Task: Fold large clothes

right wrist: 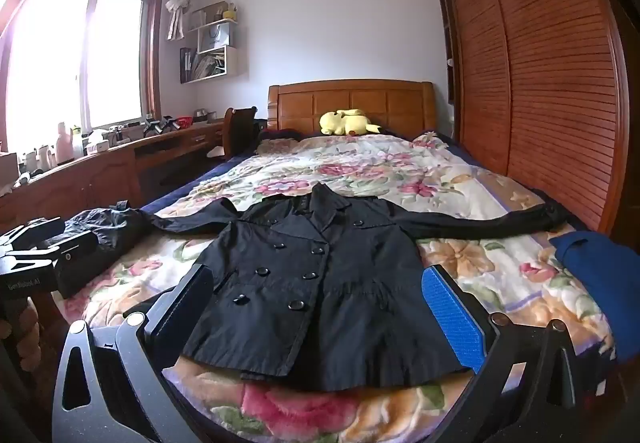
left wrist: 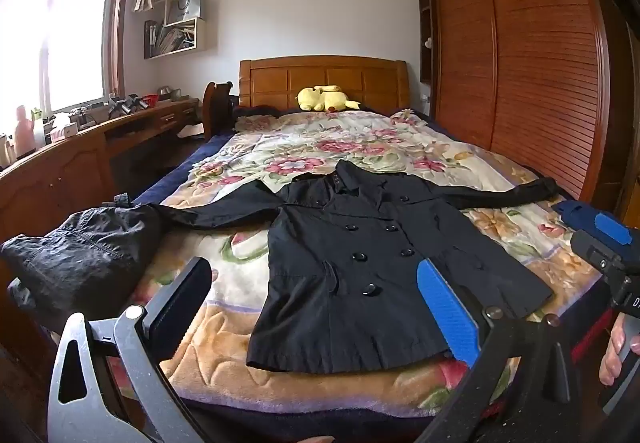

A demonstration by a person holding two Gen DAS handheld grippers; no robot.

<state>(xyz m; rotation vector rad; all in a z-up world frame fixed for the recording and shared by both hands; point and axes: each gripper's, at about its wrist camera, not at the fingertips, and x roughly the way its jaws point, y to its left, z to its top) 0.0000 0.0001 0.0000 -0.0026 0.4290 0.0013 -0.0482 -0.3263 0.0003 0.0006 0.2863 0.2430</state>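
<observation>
A black double-breasted coat (left wrist: pixel 360 255) lies flat and face up on the floral bedspread (left wrist: pixel 320 139), sleeves spread to both sides, hem toward me. It also shows in the right wrist view (right wrist: pixel 312 283). My left gripper (left wrist: pixel 316 307) is open and empty, held above the hem at the foot of the bed. My right gripper (right wrist: pixel 320 311) is open and empty, also above the hem. The right gripper's body (left wrist: pixel 604 243) shows at the right edge of the left wrist view.
A crumpled black garment (left wrist: pixel 84 251) lies at the bed's left edge. A blue garment (right wrist: pixel 600 283) lies at the right edge. A yellow plush toy (left wrist: pixel 324 99) sits by the headboard. A wooden desk (left wrist: pixel 80 159) runs along the left, a wardrobe (left wrist: pixel 520 55) along the right.
</observation>
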